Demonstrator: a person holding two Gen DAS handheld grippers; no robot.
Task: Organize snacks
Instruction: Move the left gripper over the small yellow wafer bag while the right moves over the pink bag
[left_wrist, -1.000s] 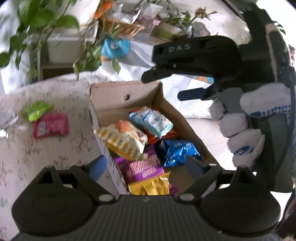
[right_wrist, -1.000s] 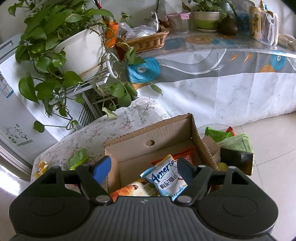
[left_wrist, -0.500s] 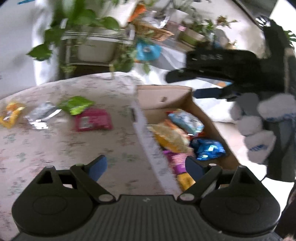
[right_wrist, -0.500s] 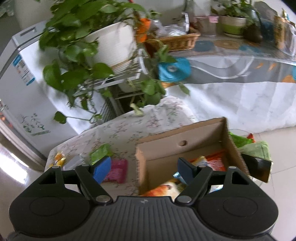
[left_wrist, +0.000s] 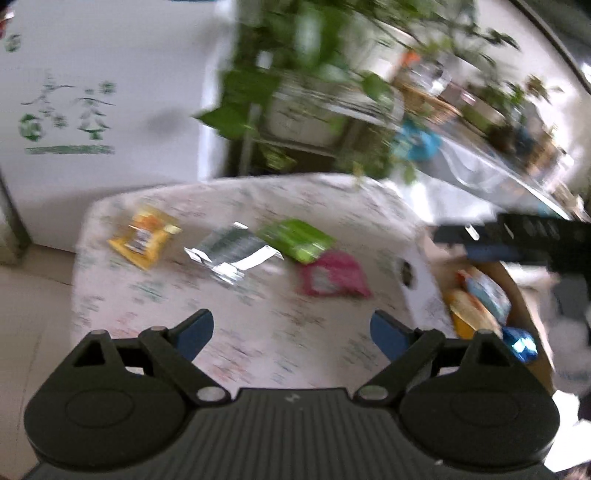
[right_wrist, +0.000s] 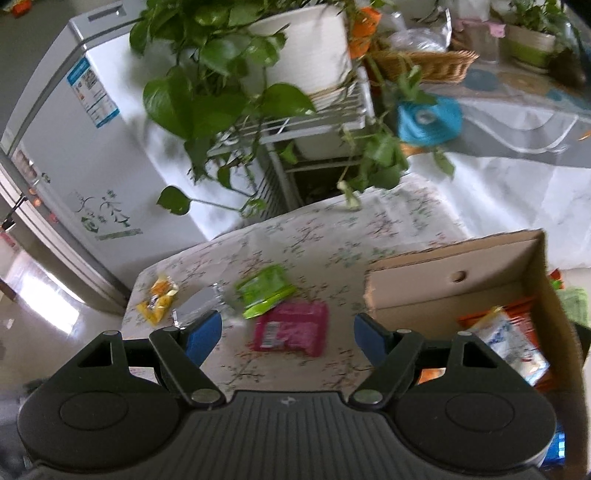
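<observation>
- Snacks left loose on the flowered tablecloth (left_wrist: 258, 295) number four in your left wrist view: a yellow packet (left_wrist: 144, 236) far left, a silver packet (left_wrist: 231, 253), a green packet (left_wrist: 295, 240) and a pink packet (left_wrist: 332, 275) nearest the cardboard box (left_wrist: 417, 280).
- Your left gripper (left_wrist: 291, 328) stands wide with nothing between its blue pads; its jaws have just been opening a little. All four packets lie beyond it, the pink one ahead and slightly right.
- The right gripper (left_wrist: 517, 240) reaches in from the right above the box.
- In your right wrist view, that gripper (right_wrist: 288, 332) is open and empty, and the pink packet (right_wrist: 291, 326) sits almost centred between its jaws, long axis running left to right, the green packet (right_wrist: 264, 290) touching its far edge.
- The right hand looks better lined up. The box wall (right_wrist: 443, 284) crowds the right side; open cloth lies left and near.
</observation>
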